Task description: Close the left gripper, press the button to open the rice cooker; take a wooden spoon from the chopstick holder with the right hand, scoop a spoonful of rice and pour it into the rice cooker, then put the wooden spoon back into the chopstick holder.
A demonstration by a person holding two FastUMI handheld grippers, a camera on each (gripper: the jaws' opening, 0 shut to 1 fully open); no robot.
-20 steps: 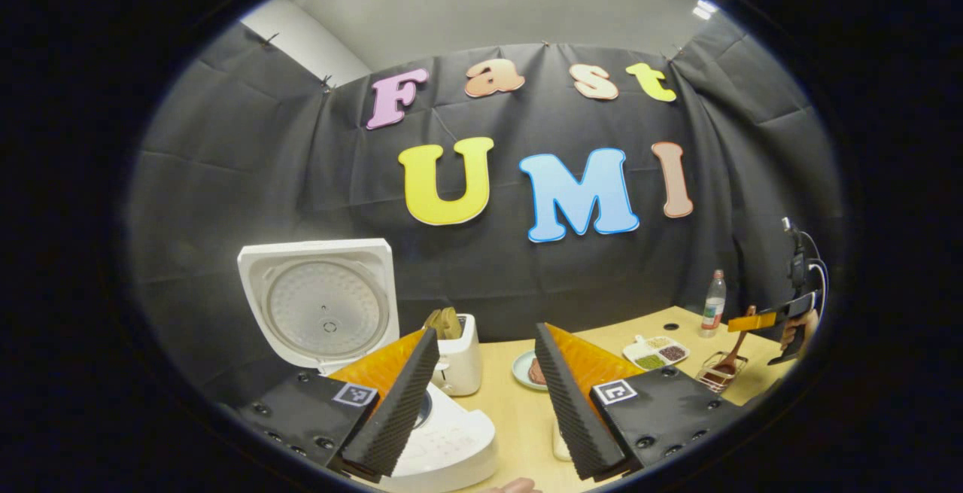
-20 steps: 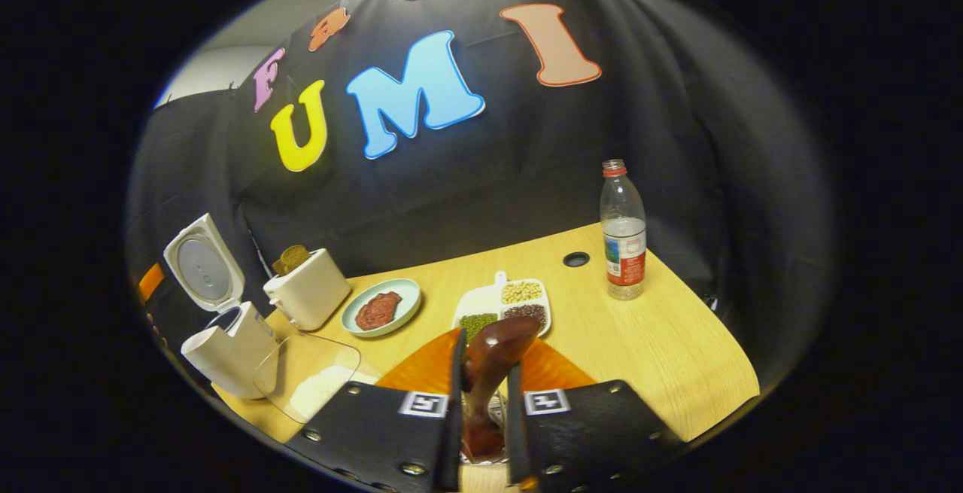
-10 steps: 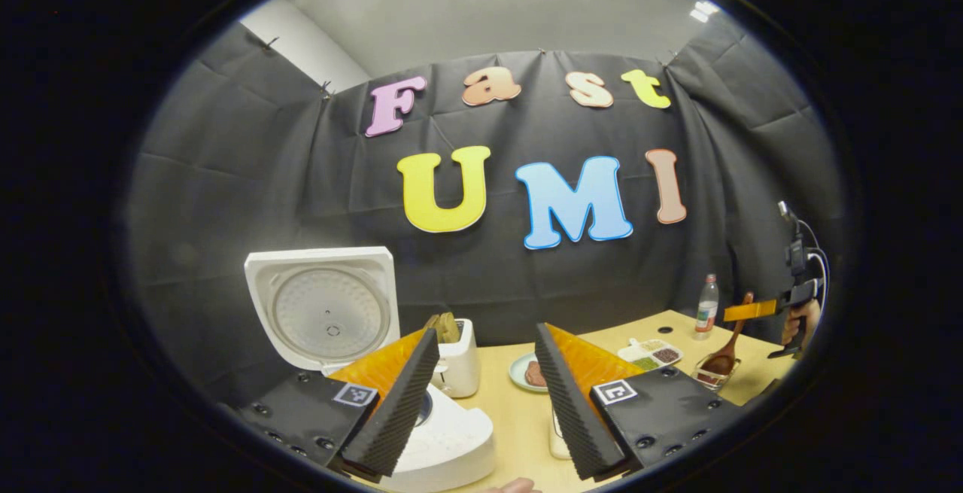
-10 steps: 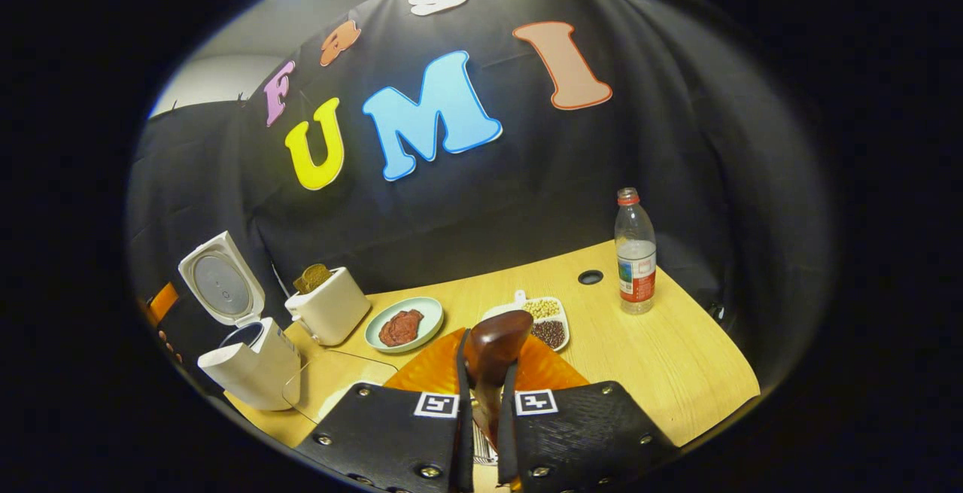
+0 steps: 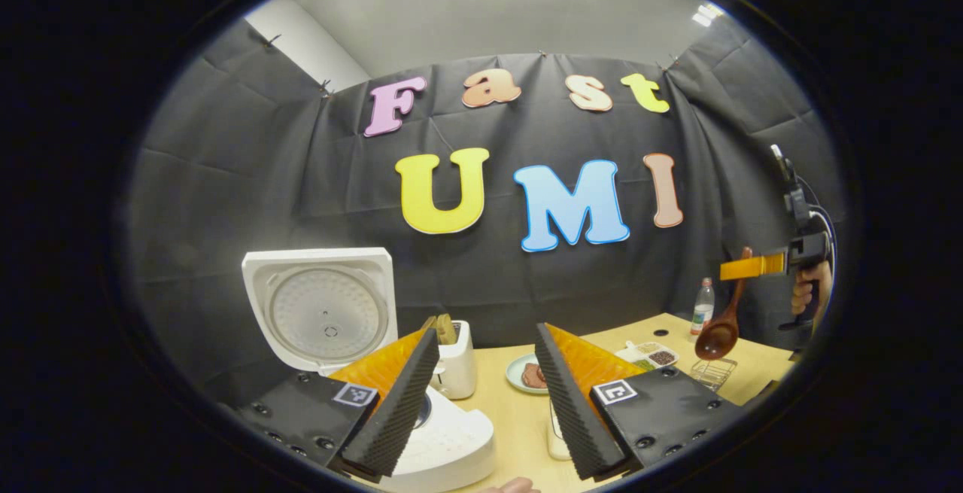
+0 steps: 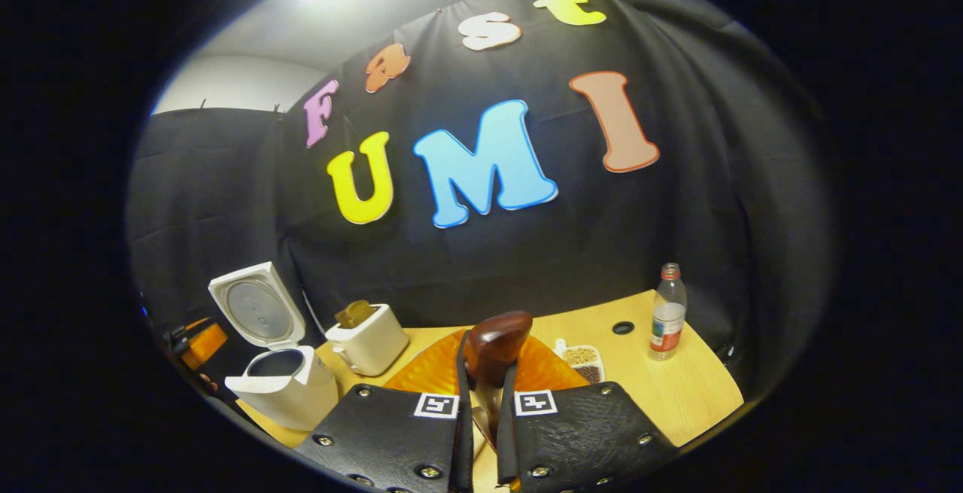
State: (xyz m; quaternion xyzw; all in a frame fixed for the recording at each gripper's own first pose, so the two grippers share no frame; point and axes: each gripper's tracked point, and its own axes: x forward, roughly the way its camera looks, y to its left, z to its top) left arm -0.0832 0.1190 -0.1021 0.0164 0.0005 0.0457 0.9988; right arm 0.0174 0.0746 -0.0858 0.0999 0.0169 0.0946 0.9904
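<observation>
Spoon (image 5: 727,318) clamped near the top of its handle between the right fingers (image 5: 728,271), long axis close to upright, bowl hanging down just above the wire holder (image 5: 712,372) at the far right of the desk (image 5: 519,418). From the right gripper view, same grip: right fingers (image 6: 485,381) drawn nearly together on the brown wood (image 6: 496,336), one pad on each side, hand (image 5: 808,290) behind. Looked clear of the holder, so judged the taking step as good as done and the scoop next. Cooker (image 6: 282,388) well apart to the left of those fingers, lid (image 5: 320,308) swung up and the pot mouth open, much nearer the left fingers (image 5: 487,335), which stood wide apart, gripped nothing and touched nothing, with the cooker body (image 5: 448,440) just below them. Could not make out the rice for certain. Judged that the coming move would call for a sweep leftward across the desk, bowl kept low, past toaster (image 6: 369,342) and bottle (image 6: 666,312) without a knock.
</observation>
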